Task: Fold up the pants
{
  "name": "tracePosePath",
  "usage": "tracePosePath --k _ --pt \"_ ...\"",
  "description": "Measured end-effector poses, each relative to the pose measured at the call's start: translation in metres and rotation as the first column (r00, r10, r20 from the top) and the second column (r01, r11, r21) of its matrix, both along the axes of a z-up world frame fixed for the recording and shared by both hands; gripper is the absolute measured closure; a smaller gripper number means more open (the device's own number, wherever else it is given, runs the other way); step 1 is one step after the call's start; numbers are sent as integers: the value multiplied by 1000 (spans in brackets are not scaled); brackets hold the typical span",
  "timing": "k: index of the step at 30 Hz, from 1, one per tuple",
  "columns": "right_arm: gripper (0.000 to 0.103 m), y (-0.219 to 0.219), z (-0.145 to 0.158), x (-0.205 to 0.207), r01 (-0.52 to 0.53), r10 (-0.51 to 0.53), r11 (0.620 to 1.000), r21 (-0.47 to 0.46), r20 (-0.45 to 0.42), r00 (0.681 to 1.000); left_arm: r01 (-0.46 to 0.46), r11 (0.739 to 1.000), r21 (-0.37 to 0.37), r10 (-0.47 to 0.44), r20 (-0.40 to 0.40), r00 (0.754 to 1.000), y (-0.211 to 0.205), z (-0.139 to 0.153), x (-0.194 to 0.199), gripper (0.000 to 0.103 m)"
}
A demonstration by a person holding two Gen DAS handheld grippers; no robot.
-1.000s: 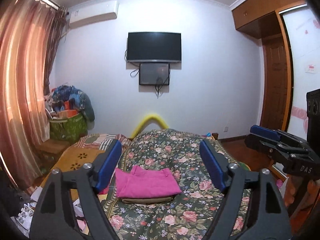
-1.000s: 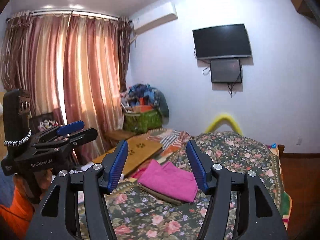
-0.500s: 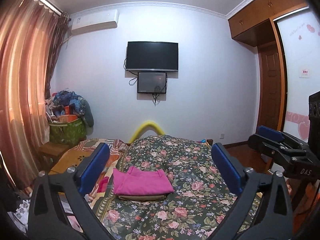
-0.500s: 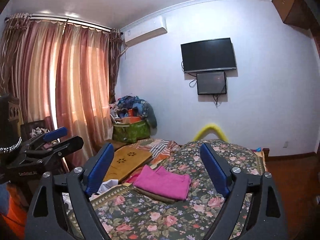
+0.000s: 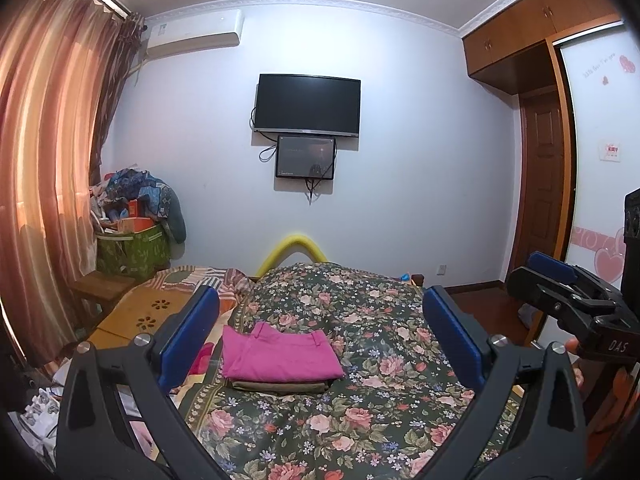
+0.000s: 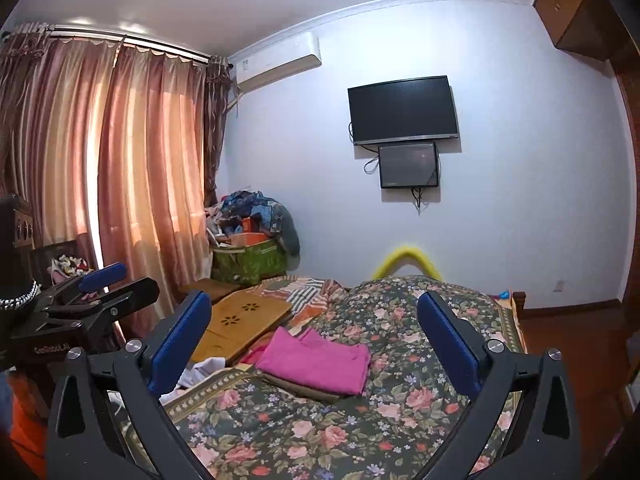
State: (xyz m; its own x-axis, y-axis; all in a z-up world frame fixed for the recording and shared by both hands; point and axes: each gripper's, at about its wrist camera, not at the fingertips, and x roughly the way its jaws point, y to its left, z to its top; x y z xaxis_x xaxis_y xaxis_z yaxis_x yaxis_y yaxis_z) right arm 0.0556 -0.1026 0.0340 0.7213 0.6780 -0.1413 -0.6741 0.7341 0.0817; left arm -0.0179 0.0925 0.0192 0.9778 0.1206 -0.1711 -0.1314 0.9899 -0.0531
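Jaws on both tools stand wide and released, nothing between them; the right gripper (image 6: 314, 340) has just been opening, and the left gripper (image 5: 320, 334) is equally spread. Pink pants (image 5: 278, 354) lie folded in a neat rectangle on the floral bed (image 5: 380, 412), resting atop a folded olive garment (image 5: 280, 386), near the bed's left edge. Judgement: folding appears complete; the step in hand is release and withdrawal. Next move calls only for backing clear without brushing the stack. Open bedcover lies to the right and in front; clutter crowds the left side.
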Motion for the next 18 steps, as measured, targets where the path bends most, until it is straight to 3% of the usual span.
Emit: tracePosePath --k 18 --pt "0 -5 0 -4 8 -8 1000 -11 -8 1000 14 1000 -3 -14 -13 1000 -4 -7 6 0"
